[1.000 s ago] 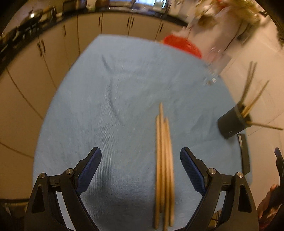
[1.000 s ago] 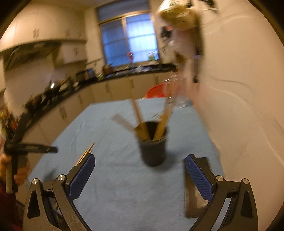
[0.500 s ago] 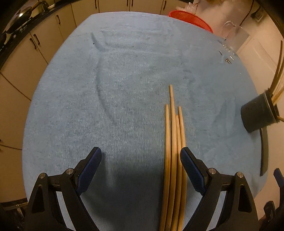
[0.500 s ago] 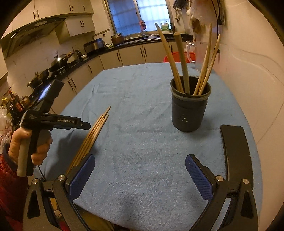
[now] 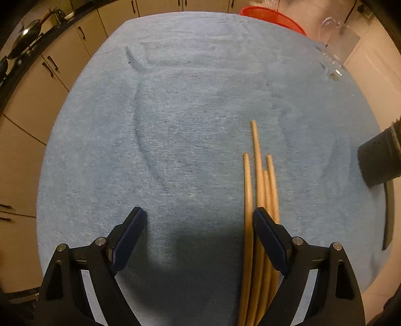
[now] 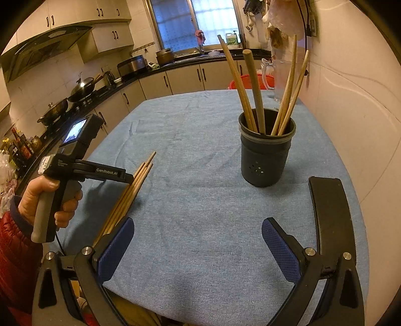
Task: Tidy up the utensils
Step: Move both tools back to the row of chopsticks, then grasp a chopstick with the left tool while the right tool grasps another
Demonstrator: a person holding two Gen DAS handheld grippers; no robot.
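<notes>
Several wooden chopsticks (image 5: 258, 185) lie in a tight bundle on the blue cloth (image 5: 190, 112), tips pointing away. My left gripper (image 5: 199, 222) hangs open just above them; its right finger overlaps the bundle and one stick shows inside the gap. The right wrist view shows the same bundle (image 6: 132, 190) under the left gripper (image 6: 126, 178), held by a hand in a red sleeve. A dark cup (image 6: 265, 155) stands upright, holding several sticks (image 6: 250, 87). My right gripper (image 6: 196, 233) is open, empty, short of the cup.
A black flat curved piece (image 6: 328, 208) lies beside the cup near the wall. A red basket (image 5: 273, 17) and a glass jug (image 5: 335, 32) sit at the table's far end. Cabinets and a stove with pans run along the left.
Over the second the left gripper tilted down over the chopsticks, and the bundle slid right in its view under the right finger. The right view steadied, facing the cup. Both stay open.
</notes>
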